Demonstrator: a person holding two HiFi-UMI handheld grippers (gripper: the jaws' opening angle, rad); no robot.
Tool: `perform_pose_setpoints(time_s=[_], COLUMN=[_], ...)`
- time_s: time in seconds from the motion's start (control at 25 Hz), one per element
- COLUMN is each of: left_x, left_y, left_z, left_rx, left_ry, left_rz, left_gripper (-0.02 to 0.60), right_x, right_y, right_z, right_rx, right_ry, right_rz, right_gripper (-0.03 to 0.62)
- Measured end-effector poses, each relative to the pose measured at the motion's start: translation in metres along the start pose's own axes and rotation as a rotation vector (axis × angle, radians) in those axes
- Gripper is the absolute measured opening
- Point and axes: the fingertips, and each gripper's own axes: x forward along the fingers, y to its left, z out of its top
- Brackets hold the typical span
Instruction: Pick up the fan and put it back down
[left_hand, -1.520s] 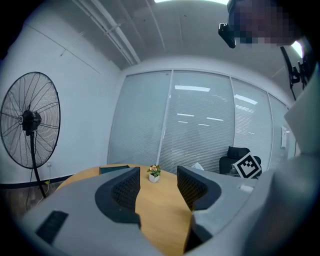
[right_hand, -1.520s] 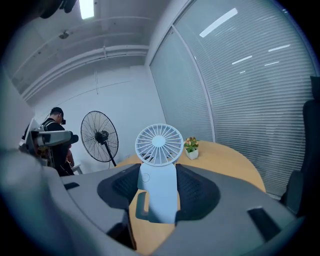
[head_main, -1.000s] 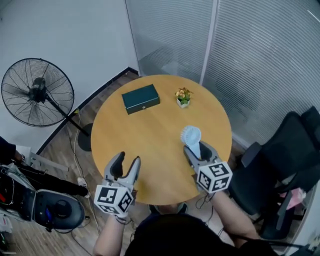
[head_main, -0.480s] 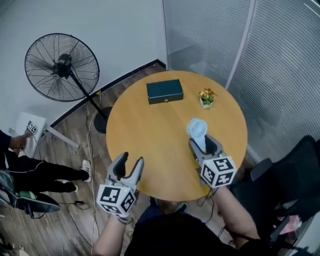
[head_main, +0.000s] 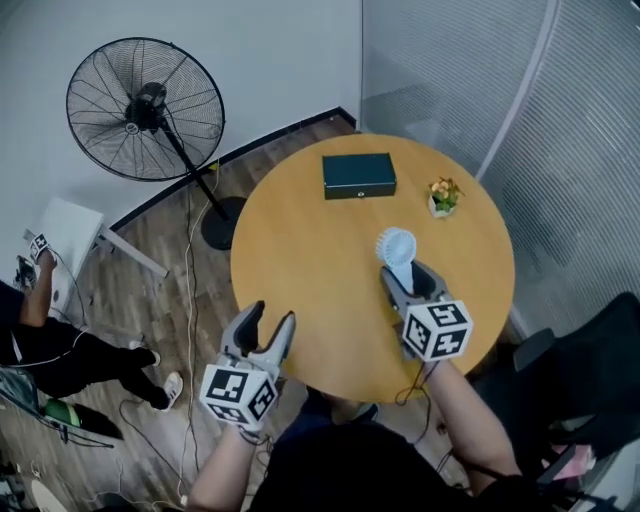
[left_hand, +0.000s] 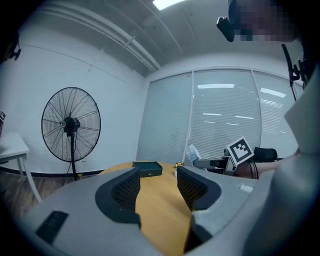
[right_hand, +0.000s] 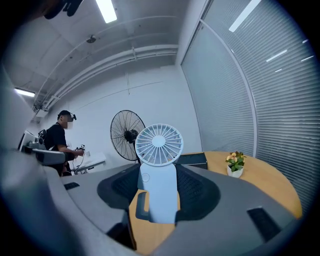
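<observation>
A small white handheld fan (head_main: 397, 248) stands upright between the jaws of my right gripper (head_main: 409, 284), which is shut on its handle over the right part of the round wooden table (head_main: 300, 260). In the right gripper view the fan (right_hand: 159, 145) fills the gap of the right gripper (right_hand: 158, 186), its round grille above the pads. My left gripper (head_main: 269, 329) hovers at the table's near-left edge, open, with nothing between its fingers. In the left gripper view the left gripper (left_hand: 158, 176) shows only tabletop in its gap.
A dark green box (head_main: 358, 175) and a small potted plant (head_main: 443, 196) sit at the table's far side. A black standing floor fan (head_main: 145, 108) is beyond the table at left. A person (head_main: 40, 340) and cables occupy the floor at left. A black chair (head_main: 590, 380) is at right.
The head view has swung, so the table sits further right and the floor fan shows more fully. My left gripper has drifted toward the table's edge. The right gripper still carries the fan.
</observation>
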Motion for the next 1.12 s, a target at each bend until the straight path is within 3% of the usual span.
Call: perform_pose_setpoints(time_s=[0.56, 0.88, 1.12], left_x=[0.042, 0.074, 0.091], left_y=[0.095, 0.141, 0.165], left_z=[-0.013, -0.019, -0.029], left_rx=[-0.046, -0.051, -0.067], left_ry=[0.048, 0.085, 0.112], left_rz=[-0.057, -0.086, -0.102], left_gripper=[0.230, 0.229, 0.229], right_x=[0.107, 0.171, 0.200], right_y=[0.018, 0.026, 0.037], right_z=[-0.049, -0.110, -0.179], right_rx=[0.010, 0.029, 0.036], right_ry=[0.131, 0.275, 0.425], right_rz=[-0.068, -0.081, -0.085], right_gripper=[0.221, 0.221, 0.221])
